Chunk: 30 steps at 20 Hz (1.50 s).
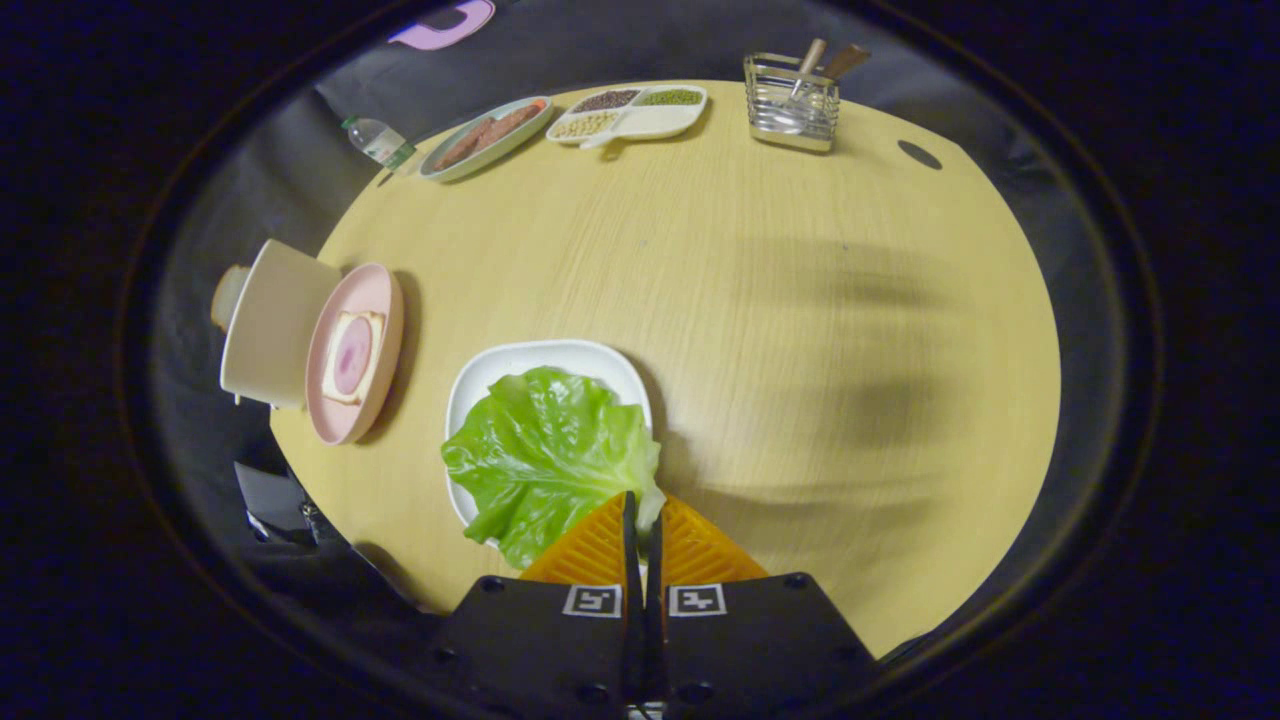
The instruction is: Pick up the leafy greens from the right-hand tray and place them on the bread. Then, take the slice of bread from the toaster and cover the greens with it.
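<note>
Here the hand-held gripper (642, 515) pinches the leafy greens (545, 455) by their near edge.

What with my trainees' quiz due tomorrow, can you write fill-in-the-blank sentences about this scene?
1. The leafy greens lie on a ____ tray.
2. The bread sits on a ____ plate.
3. The gripper has its jaws closed on the edge of the ____.
Missing words: white; pink; leafy greens.
</note>
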Tool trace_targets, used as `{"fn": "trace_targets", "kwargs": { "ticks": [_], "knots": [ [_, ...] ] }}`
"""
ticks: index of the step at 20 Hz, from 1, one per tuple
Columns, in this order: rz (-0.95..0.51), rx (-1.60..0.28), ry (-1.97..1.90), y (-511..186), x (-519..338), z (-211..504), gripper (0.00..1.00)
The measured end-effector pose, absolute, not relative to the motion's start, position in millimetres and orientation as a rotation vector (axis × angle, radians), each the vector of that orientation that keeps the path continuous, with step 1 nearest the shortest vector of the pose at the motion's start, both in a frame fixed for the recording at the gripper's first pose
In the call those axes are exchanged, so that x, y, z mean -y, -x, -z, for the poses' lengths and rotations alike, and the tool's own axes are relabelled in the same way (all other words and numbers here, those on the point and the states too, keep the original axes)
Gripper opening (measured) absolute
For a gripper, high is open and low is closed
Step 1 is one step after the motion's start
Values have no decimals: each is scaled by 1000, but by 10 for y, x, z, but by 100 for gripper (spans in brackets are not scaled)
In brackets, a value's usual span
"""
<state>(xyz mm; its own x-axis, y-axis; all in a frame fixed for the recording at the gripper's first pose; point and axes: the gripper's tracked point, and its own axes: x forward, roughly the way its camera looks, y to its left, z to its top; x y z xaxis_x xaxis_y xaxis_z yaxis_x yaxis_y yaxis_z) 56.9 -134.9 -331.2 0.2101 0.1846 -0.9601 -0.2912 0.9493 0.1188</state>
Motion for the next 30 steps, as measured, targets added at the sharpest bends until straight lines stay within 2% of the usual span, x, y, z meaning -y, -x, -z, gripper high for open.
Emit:
{"fn": "trace_targets", "kwargs": {
  "ticks": [8, 17, 22, 30],
  "knots": [
    [-322, -1241, -71, -512, 1151, 2783, 3],
    [-259, -1239, 182, -440, 1401, 2997, 4],
    [-325, -1234, 115, -362, 1095, 2856, 3],
    [-467, -1189, -125, -243, 248, 2188, 3]
  ]
}}
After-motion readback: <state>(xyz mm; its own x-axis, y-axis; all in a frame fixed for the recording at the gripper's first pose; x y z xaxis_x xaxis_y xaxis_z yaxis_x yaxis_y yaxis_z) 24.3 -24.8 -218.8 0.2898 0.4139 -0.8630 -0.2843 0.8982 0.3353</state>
